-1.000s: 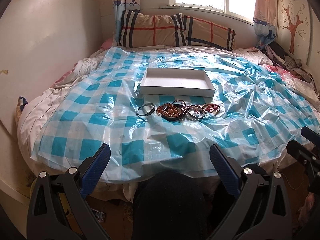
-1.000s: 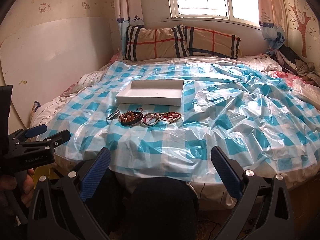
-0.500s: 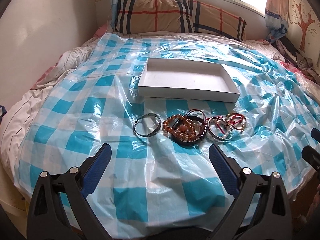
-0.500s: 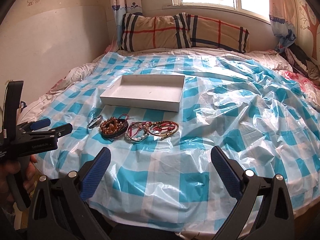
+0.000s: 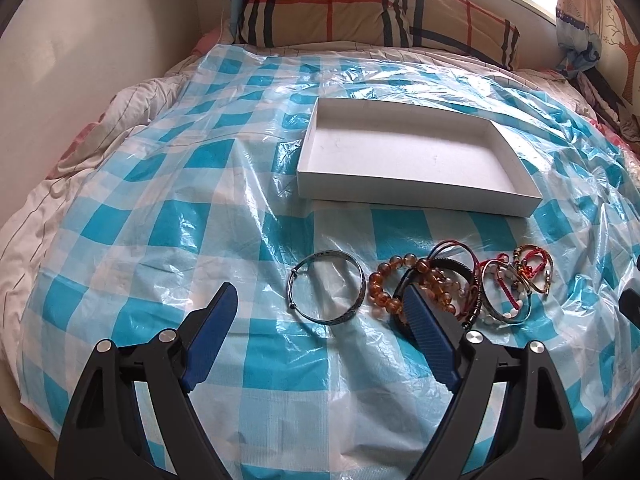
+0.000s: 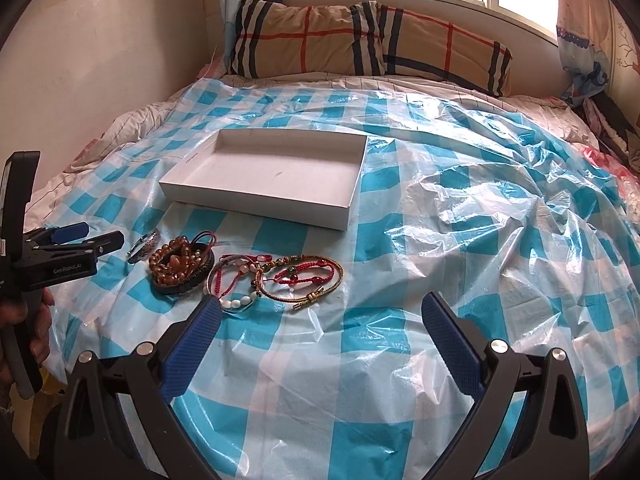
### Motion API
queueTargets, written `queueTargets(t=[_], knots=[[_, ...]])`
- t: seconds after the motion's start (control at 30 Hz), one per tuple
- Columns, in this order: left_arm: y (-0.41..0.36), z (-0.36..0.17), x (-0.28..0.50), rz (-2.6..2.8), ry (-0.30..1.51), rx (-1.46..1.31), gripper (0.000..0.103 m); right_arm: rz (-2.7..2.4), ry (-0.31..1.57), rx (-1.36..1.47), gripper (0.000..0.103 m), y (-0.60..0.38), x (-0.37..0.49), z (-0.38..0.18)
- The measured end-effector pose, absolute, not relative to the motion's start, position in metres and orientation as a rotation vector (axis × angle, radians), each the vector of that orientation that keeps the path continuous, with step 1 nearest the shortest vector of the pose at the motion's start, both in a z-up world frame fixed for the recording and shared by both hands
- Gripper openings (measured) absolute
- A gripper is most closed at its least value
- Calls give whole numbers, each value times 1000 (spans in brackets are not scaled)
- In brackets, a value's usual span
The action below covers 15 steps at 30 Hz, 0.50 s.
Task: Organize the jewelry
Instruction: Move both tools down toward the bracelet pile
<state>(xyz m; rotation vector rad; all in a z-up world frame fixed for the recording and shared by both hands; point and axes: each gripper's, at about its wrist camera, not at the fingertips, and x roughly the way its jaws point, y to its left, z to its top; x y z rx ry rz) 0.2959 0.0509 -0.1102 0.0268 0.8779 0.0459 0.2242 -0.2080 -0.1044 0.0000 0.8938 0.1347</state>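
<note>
A white shallow box (image 5: 408, 160) lies empty on the blue checked plastic sheet (image 5: 160, 240); it also shows in the right wrist view (image 6: 268, 176). In front of it lie a silver bangle (image 5: 327, 287), amber bead bracelets on a dark band (image 5: 428, 284) and red cord bracelets (image 5: 520, 280). My left gripper (image 5: 320, 304) is open, its fingers either side of the silver bangle and just short of it. My right gripper (image 6: 320, 312) is open and empty, just in front of the red cord bracelets (image 6: 296, 276). The left gripper also shows in the right wrist view (image 6: 76, 236).
The sheet covers a bed with plaid pillows (image 6: 360, 44) at the head under a window. A wall runs along the left side (image 5: 60, 60). Clothes lie at the right edge (image 6: 612, 128). The sheet is crumpled on the right (image 6: 500, 184).
Both grippers have moved forward over the bed toward the jewelry. The left one now brackets the silver bangle. Both stay open.
</note>
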Motion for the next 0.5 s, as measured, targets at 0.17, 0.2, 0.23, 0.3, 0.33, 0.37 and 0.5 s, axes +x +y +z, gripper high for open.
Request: queueTargets(t=[0.17, 0.2, 0.23, 0.3, 0.33, 0.37, 0.5], knots=[[58, -114, 309, 84, 874, 40, 81, 128, 906, -23, 96, -207, 235, -113], [59, -115, 312, 91, 875, 48, 81, 127, 907, -25, 96, -207, 236, -114], [60, -117, 316, 97, 877, 56, 81, 128, 910, -26, 96, -207, 238, -116], [60, -123, 323, 104, 892, 79, 81, 127, 915, -25, 96, -209, 242, -120], [60, -126, 327, 104, 904, 86, 81, 126, 919, -24, 96, -210, 244, -122], [60, -131, 331, 100, 920, 93, 81, 124, 922, -22, 96, -211, 245, -124], [54, -142, 332, 31, 969, 95, 67, 118, 931, -18, 96, -215, 250, -130]])
